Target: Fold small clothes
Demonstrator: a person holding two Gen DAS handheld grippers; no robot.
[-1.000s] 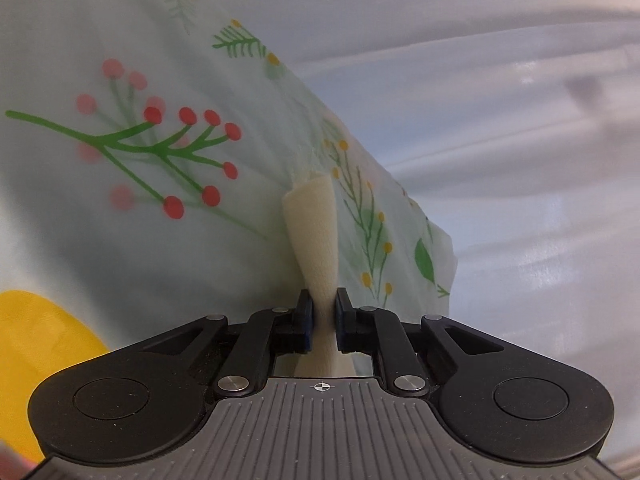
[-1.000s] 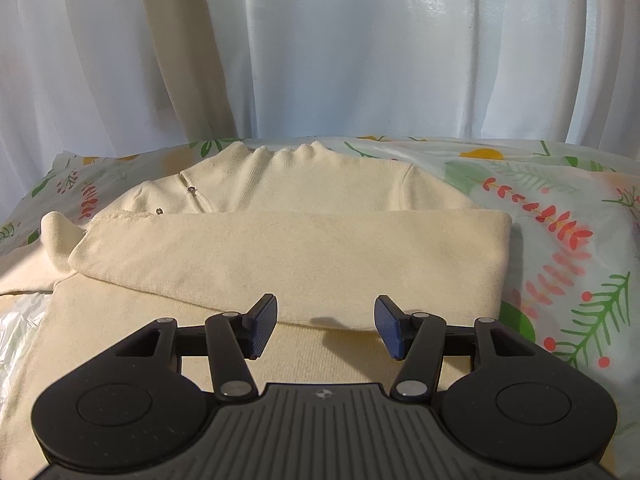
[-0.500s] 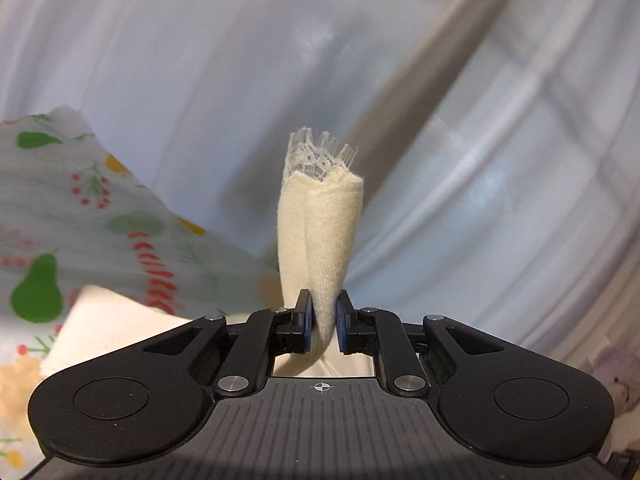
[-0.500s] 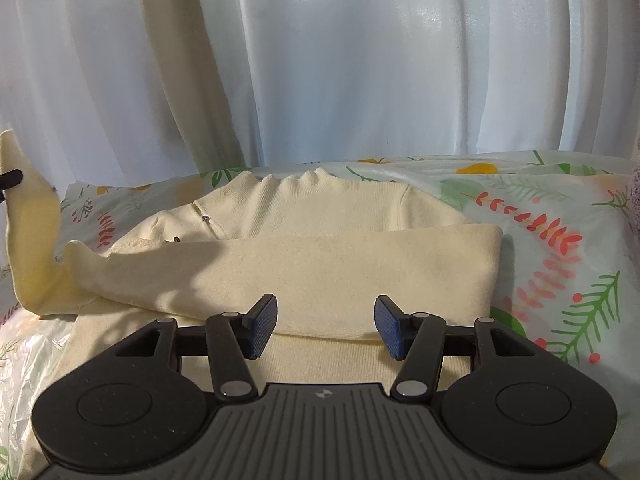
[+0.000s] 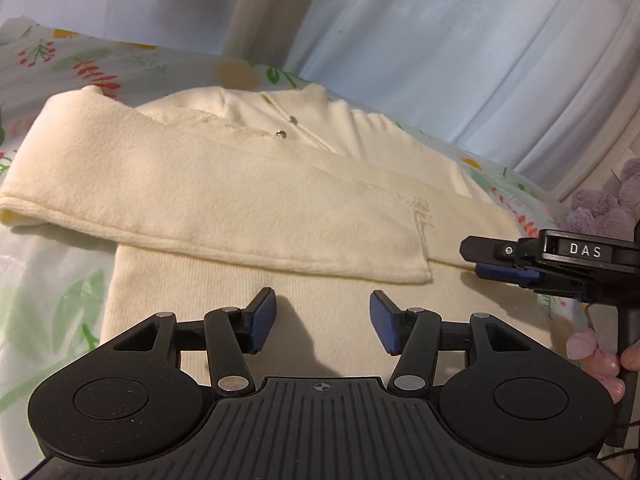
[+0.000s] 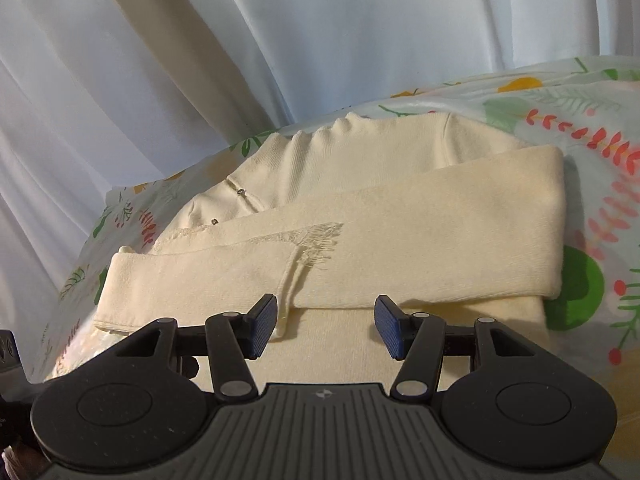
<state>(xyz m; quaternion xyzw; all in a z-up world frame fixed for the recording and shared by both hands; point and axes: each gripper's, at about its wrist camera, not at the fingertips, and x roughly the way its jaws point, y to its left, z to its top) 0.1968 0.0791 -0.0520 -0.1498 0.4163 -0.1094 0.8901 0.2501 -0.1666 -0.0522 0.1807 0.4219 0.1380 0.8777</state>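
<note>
The left gripper [image 5: 323, 322] tilts downward over the cream sweater [image 5: 248, 184], its jaws opening with nothing between them. The right gripper [image 6: 325, 326] also angles down over the sweater, jaws apart and empty; fingertips [image 5: 631, 356] curl round its handle.

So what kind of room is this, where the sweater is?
Probably a bedroom. The cream sweater lies on a soft flowery sheet like bedding, pale curtains hang right behind it, and a fuzzy purple plush toy sits at the edge.
</note>
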